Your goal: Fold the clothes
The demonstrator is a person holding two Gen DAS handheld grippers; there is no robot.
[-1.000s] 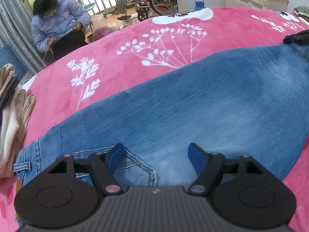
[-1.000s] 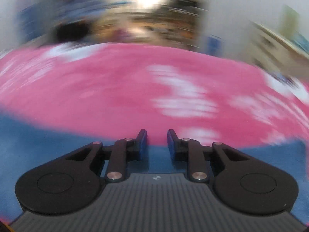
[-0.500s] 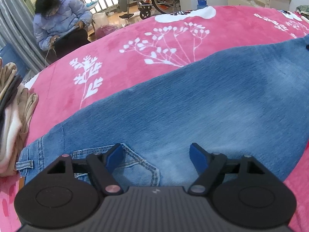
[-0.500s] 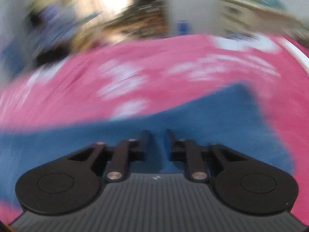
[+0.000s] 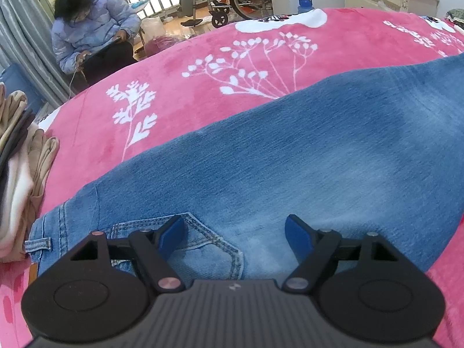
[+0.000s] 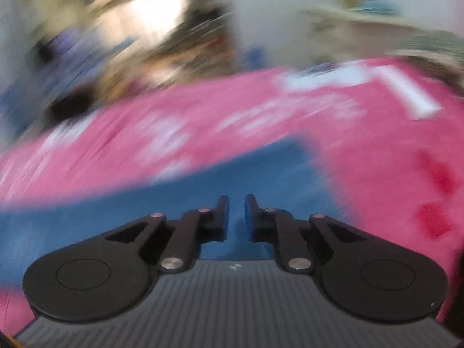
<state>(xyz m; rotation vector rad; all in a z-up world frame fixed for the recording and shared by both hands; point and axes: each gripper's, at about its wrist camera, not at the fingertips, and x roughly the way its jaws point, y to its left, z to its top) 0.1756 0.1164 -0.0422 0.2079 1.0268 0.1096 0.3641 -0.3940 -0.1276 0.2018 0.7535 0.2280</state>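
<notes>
Lying flat: one pair of blue denim jeans across one pink floral fleece blanket.
Stack: folded beige and white clothes beside the waistband.
Left gripper: spread wide above the back pocket, holding nothing.
Right gripper: fingers nearly together, view blurred; grip cannot be told.

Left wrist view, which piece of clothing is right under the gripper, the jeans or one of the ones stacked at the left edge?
The blue jeans, spread flat across the pink blanket. The open left gripper sits over their back pocket; the beige and white stack lies off to the side.
</notes>
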